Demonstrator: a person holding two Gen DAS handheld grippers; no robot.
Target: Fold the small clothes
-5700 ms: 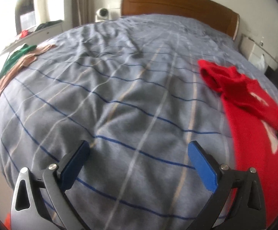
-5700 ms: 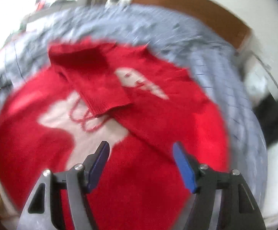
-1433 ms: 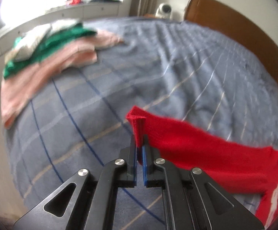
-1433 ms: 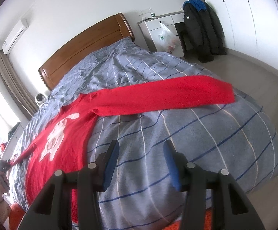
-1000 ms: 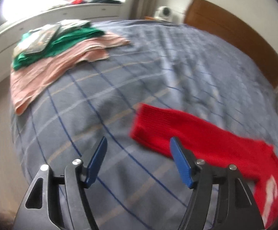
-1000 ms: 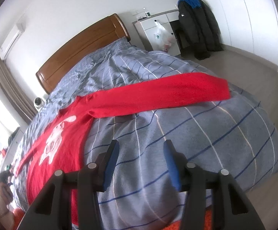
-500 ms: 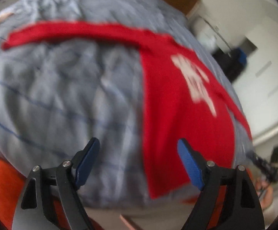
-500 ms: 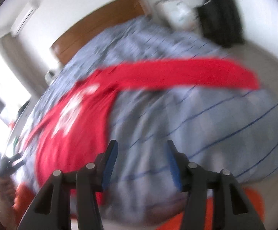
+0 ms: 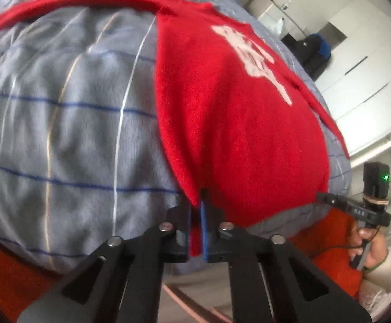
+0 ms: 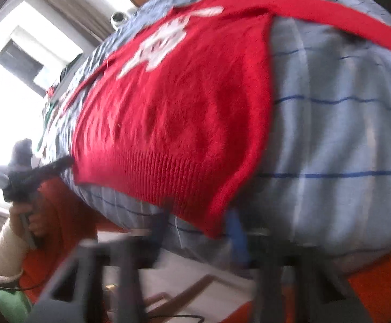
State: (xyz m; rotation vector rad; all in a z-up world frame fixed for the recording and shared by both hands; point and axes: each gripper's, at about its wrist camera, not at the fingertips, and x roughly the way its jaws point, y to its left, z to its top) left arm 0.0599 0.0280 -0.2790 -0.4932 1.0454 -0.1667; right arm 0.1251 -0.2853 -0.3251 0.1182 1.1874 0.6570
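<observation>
Pinching the near hem corner, the left tongs (image 9: 195, 231) are clamped on the red sweater (image 9: 236, 123); it's stretched away across the bed (image 9: 60, 123). The blurred right tongs (image 10: 198, 231) look closed at the opposite corner, grip unclear.

Red sweater (image 9: 236, 123): fuzzy knit, ribbed hem at 6 o'clock. Bed cover (image 9: 60, 113): soft matt cloth. Left gripper (image 9: 195, 231): matt black plastic, metal pins.
</observation>
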